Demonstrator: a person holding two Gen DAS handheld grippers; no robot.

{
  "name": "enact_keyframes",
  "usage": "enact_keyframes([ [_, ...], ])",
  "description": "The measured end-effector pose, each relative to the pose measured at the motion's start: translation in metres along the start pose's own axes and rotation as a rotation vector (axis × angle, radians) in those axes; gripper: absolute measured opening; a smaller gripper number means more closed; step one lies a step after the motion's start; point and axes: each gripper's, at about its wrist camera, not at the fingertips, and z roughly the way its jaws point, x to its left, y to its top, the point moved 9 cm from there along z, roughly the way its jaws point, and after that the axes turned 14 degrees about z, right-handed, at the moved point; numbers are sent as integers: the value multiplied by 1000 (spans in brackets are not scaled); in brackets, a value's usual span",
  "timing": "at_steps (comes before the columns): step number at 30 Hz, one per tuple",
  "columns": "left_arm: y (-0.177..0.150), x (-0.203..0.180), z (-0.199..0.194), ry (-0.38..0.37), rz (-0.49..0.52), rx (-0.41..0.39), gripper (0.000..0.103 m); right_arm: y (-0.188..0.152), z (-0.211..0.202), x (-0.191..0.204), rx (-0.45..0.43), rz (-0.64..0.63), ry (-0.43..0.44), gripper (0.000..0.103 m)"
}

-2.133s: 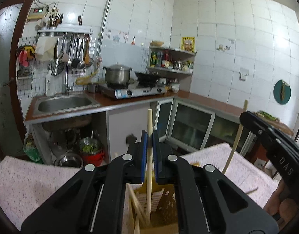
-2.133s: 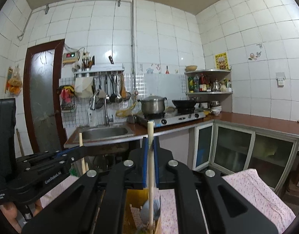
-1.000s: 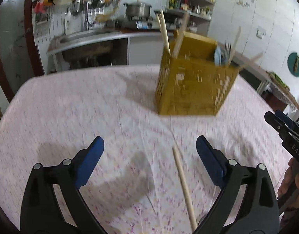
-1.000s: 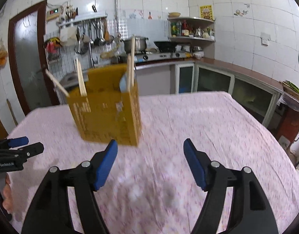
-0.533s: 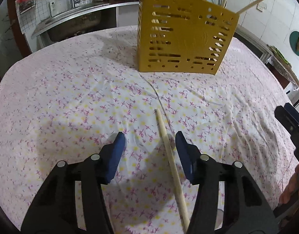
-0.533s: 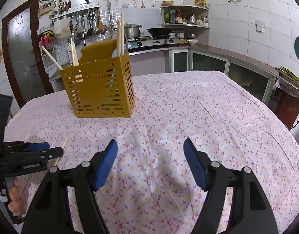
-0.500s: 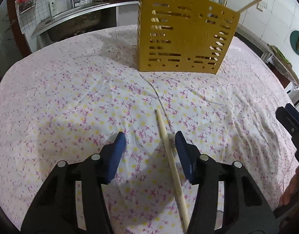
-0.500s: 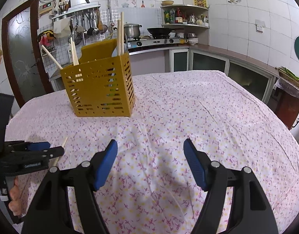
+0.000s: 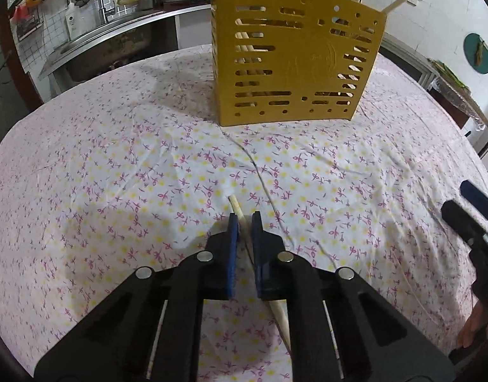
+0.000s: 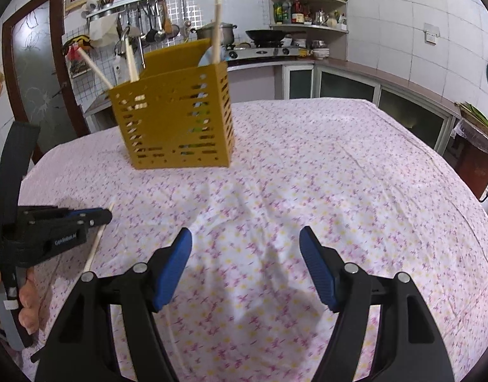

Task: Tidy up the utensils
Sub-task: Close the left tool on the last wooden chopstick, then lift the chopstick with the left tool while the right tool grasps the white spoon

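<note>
left gripper [image 9: 243,222]: just clamped onto chopstick [image 9: 236,207] on worktop [image 9: 85,175] | side label "GenRobot.AI" | right gripper [image 10: 245,245]: wide, empty

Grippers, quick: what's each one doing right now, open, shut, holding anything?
Left gripper: jaws have just been closing, now shut on the chopstick lying on the tablecloth.
Right gripper: open, holding nothing.

matt yellow plastic caddy [image 9: 295,63], pale bare-wood chopstick [image 9: 236,207], creased floral cotton tablecloth [image 9: 101,175]

Even, bright indoor light, soft shadows on the tablecloth [image 9: 116,175], strong fisheye bending, dark corners.
</note>
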Motion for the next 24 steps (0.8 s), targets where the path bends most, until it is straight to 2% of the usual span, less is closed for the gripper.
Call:
enact_keyframes([
  [2,1,9,-5,15,-2,-11,0,-5,0,5,15,-2,1,69],
  [7,-3,41,-14,39,-40,-25,0,-16,-6,20,44,-2,13,69],
  [10,-7,57,-16,-1,-90,-16,0,-20,-10,29,48,-17,19,69],
  [12,-5,54,-19,-35,-108,-14,0,-21,-12,33,38,-46,9,69],
  [18,-6,19,-14,-46,-67,29,0,-16,-8,17,37,-35,-20,69],
  [24,-16,6,-6,8,-55,57,0,-13,2,-3,46,4,-23,69],
])
